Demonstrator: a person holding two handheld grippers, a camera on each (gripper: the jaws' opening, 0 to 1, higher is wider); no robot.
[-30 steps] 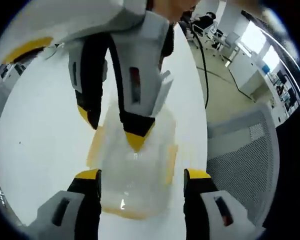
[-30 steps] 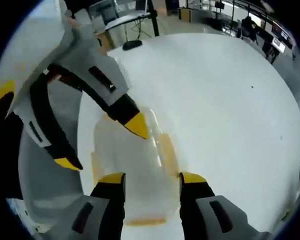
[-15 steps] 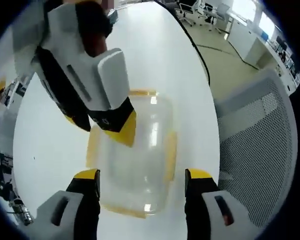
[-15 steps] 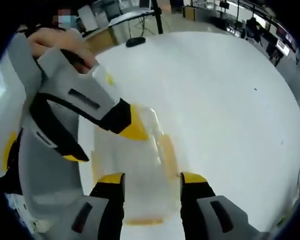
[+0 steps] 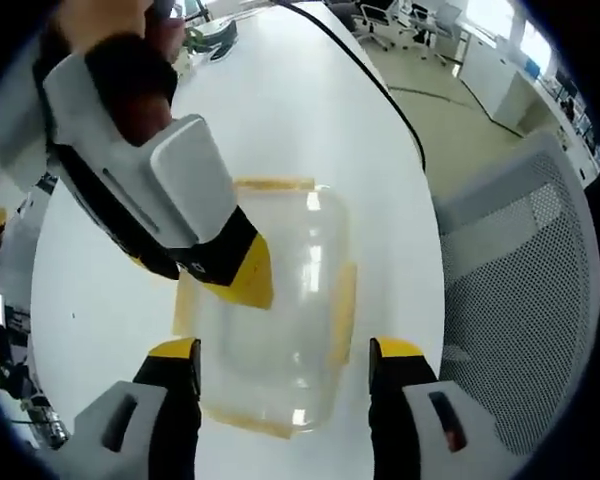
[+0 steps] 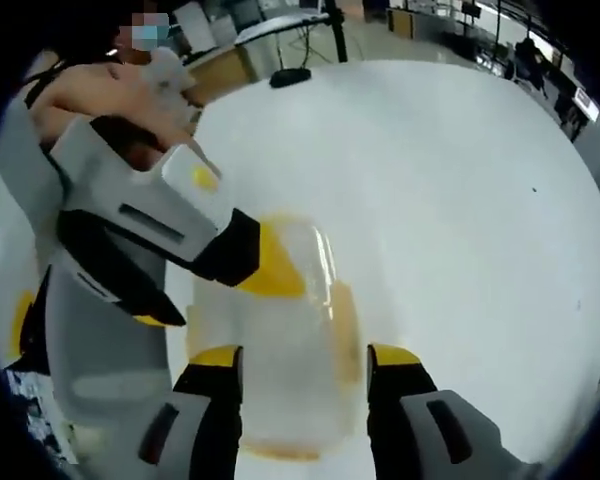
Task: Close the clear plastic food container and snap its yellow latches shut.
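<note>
A clear plastic container [image 5: 290,310] lies on the white table [image 5: 310,110] with its lid on and yellow latches [image 5: 344,312] along its sides. My left gripper [image 5: 285,350] hangs open above its near end, jaws wide on either side. My right gripper [image 5: 205,280] slants in from the upper left, one yellow fingertip [image 5: 248,278] over the lid's left edge. In the right gripper view the container [image 6: 295,350] sits between my open right gripper [image 6: 305,362] jaws, and my left gripper [image 6: 220,297] reaches in from the left, a fingertip [image 6: 277,268] above the lid's far end.
A grey mesh office chair [image 5: 515,290] stands close to the table's edge on the right. A black cable [image 5: 380,95] runs over the floor beyond. A person's hand [image 6: 100,90] holds the left gripper. Desks and chairs stand in the background.
The right gripper's yellow tip has gone from the middle of the lid to its left edge. The left gripper has lifted a little; the container has stayed in place.
</note>
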